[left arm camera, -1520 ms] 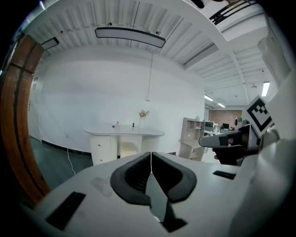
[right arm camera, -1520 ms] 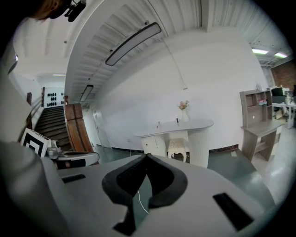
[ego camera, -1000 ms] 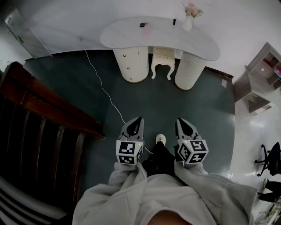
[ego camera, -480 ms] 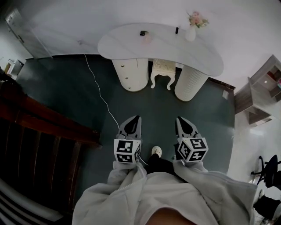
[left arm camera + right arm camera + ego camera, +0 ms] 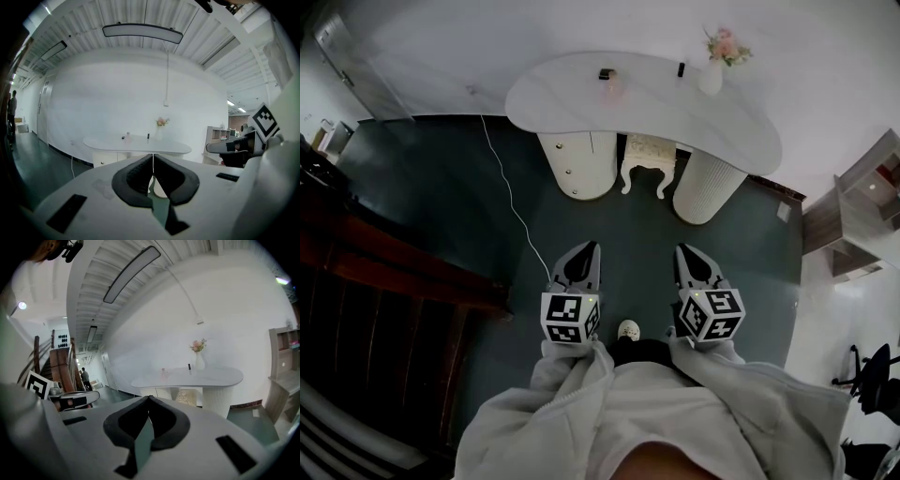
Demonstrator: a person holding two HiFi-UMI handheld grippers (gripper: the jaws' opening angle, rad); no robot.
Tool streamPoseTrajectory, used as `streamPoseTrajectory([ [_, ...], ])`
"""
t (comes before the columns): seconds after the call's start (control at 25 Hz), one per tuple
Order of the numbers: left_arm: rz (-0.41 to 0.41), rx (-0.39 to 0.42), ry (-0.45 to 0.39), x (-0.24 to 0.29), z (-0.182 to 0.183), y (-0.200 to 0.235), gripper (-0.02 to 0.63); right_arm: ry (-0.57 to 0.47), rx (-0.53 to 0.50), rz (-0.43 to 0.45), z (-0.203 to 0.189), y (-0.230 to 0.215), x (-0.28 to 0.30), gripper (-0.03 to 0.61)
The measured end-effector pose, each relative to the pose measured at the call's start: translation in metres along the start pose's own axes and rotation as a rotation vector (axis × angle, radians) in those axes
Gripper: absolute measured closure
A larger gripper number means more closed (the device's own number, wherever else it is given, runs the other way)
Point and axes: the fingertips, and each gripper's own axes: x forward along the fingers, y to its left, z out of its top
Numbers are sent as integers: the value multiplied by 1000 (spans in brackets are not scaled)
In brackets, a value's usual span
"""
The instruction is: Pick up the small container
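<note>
Both tools are clenched and empty. Your left tool (image 5: 590, 247) and right tool (image 5: 682, 250) hover side by side over the dark floor (image 5: 441, 178), well short of the bench (image 5: 656, 108). The container (image 5: 612, 85) stands on that bench, well left of the vase (image 5: 711, 77).

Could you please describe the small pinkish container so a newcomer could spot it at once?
Find the long white table against the far wall. Toward its left end, away from the flower vase, the small container stands beside a little dark object; it alone is pale pink.
</note>
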Motion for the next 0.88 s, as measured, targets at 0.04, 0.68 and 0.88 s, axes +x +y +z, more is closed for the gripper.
streamPoseTrajectory([
  [0.04,6,-5,-1,1,0,1,597,1,-1,4,0,-1,1,529],
  [0.68,23,-5,13,-11,-11,-3,597,29,30,24,-21,6,-4,529],
  [0.88,16,1,26,-5,-13,-2,597,35,36,15,-21,2,1,529],
])
